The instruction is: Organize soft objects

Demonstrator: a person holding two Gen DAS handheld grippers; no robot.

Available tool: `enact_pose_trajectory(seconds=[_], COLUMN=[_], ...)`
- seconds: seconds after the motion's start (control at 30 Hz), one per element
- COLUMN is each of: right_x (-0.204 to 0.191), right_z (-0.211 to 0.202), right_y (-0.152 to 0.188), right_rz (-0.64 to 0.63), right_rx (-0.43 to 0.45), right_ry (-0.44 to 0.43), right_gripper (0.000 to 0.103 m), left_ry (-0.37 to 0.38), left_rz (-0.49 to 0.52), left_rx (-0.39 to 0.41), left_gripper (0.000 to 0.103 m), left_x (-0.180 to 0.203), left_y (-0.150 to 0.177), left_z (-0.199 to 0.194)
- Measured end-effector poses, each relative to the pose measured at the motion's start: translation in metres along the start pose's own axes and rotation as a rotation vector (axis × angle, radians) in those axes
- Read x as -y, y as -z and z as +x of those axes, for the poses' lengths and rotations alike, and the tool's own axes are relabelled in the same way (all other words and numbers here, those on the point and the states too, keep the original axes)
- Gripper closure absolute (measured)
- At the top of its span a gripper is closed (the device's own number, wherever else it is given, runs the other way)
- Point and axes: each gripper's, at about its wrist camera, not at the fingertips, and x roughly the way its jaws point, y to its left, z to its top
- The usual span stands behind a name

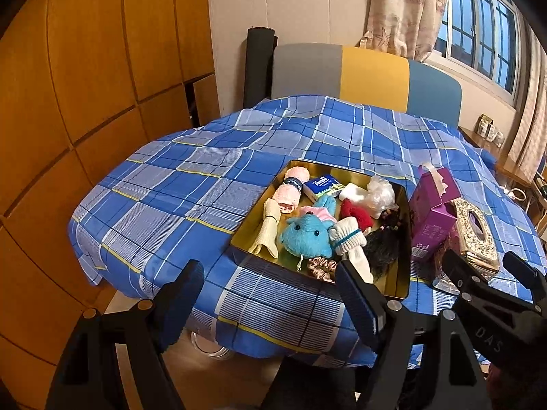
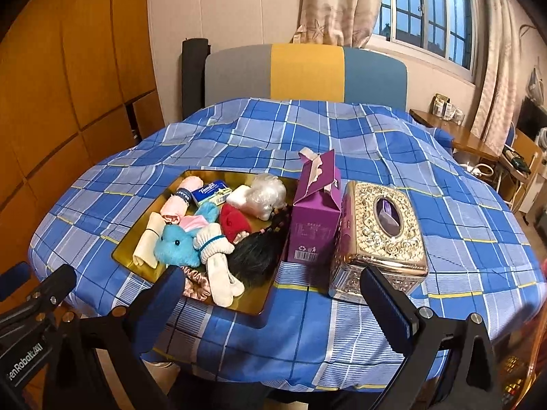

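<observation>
Both tools, left tool (image 1: 270,294) and right tool (image 2: 273,299), are being held wide open and empty short of the surface (image 2: 342,338); soft objects (image 2: 177,242) are lying heaped in the gold tray (image 2: 126,256) just ahead, seemingly either gathered or awaiting sorting

"Tempo" marks the blue tissue pack (image 2: 211,189); "DAS" the right hand-held gripper (image 1: 492,273).

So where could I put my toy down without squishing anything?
The blue checked tablecloth is bare right of the ornate gold tissue box, behind the upright purple carton, and left of the shallow gold tray. The tray is crowded with soft things, and carton and tissue box stand close together.
</observation>
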Motion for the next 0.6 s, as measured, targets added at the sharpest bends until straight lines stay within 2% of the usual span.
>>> enact_pose_trajectory(seconds=[0.2,0.6], right_x=[0.0045,0.0102], right_z=[0.0029,0.0042], right_y=[0.0004,-0.0007], right_rz=[0.019,0.031], right_rx=[-0.012,-0.018], right_ry=[0.010,0.008], right_gripper=[0.000,0.000], left_ry=[-0.021,-0.004], left_rz=[0.012,0.018], left_rx=[0.004,-0.010], left_gripper=[0.023,0.023], left_x=[0.0017,0.0045], left_y=[0.0005,0.0013], left_z=[0.0014,0.0036])
